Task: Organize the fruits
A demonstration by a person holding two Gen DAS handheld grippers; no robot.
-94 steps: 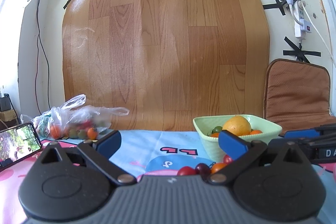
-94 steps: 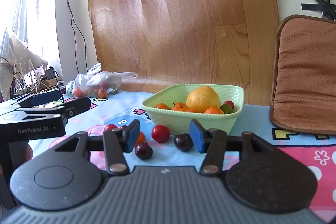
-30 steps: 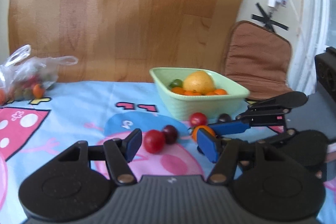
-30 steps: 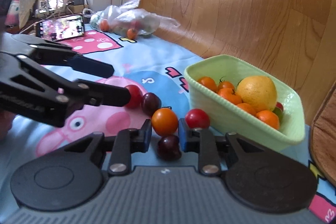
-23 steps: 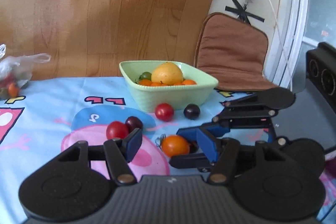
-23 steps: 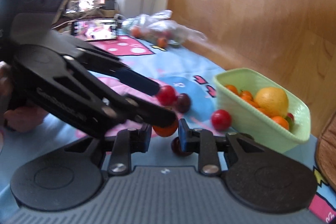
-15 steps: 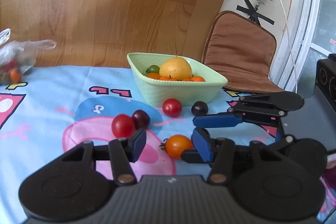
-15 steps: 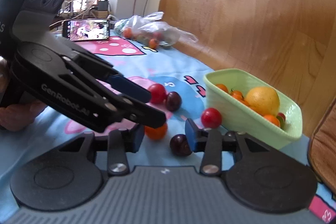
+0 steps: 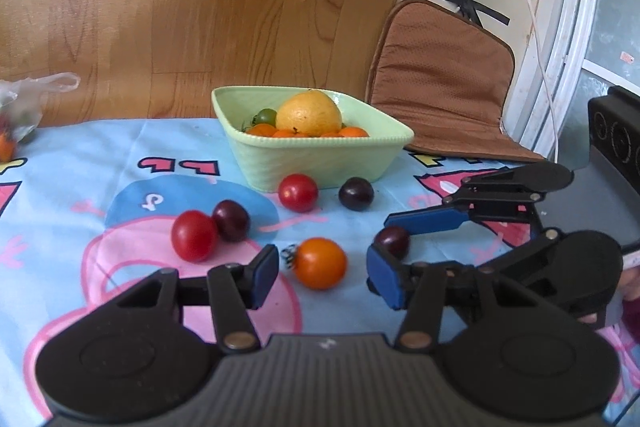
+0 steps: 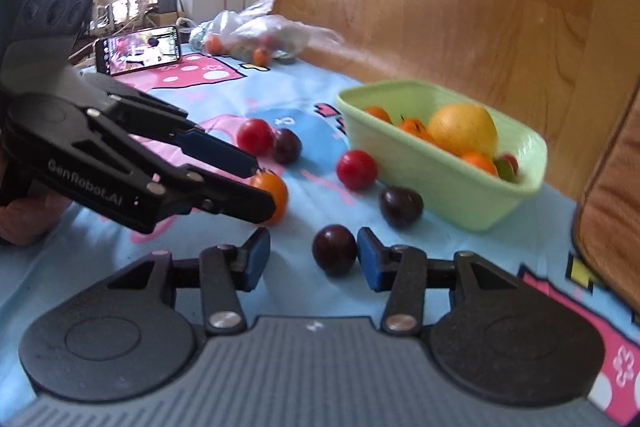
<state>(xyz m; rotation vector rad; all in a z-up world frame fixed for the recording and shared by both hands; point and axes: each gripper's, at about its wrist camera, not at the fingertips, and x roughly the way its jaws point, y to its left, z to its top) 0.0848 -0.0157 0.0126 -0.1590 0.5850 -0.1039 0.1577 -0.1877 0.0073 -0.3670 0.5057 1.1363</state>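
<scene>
- Two grippers of yours work low over the printed cloth [image 9: 120, 155]: the left gripper [image 9: 322, 275] has been narrowing, its blue pads either side of the smooth orange tomato [image 9: 320, 263], not yet pressing it.
- Your right gripper [image 10: 313, 259] has just spread; the glossy dark plum [image 10: 334, 249] sits loose between its flat pads.
- Round red and dark fruits lie scattered before the ribbed, square pale-green bowl [image 9: 320, 159], which holds a dimpled orange [image 9: 309, 115].
</scene>
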